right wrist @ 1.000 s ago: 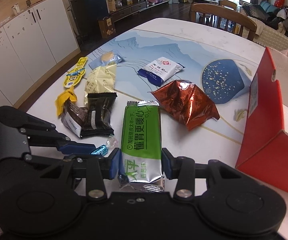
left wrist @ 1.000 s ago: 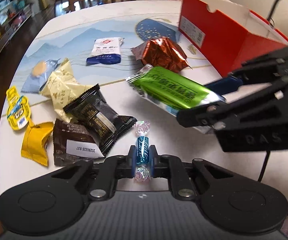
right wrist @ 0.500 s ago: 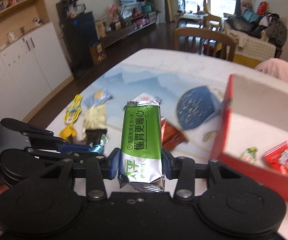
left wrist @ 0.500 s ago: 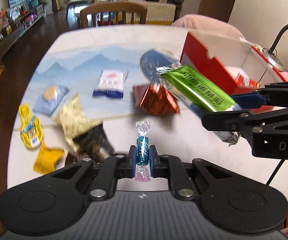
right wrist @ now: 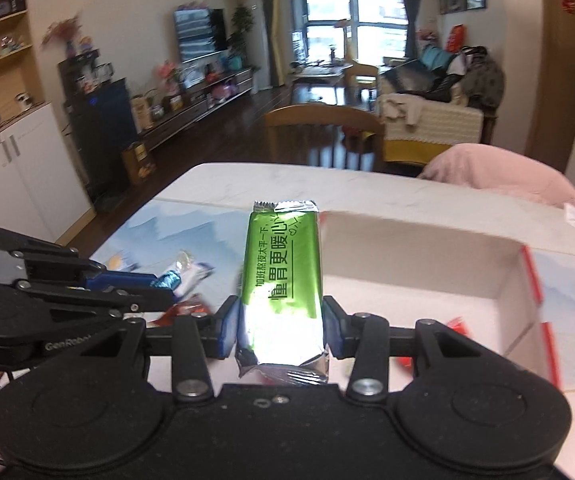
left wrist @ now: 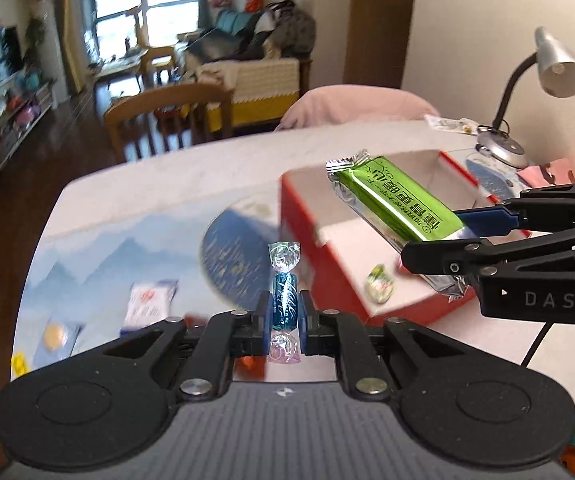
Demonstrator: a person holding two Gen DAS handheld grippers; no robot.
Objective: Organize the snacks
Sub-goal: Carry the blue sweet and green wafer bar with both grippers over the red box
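Left wrist view: the left gripper (left wrist: pixel 283 316) pinches a teal candy (left wrist: pixel 283 304) above the table (left wrist: pixel 147 200), short of the red box (left wrist: pixel 327 280), which already holds a few snacks; blurred packets, perhaps four, lie outside. Right wrist view: the right gripper (right wrist: pixel 279 328) clamps a green bar (right wrist: pixel 283 272) at the box's (right wrist: pixel 427 280) near edge. A living room with a chair (right wrist: pixel 323 132) lies beyond.
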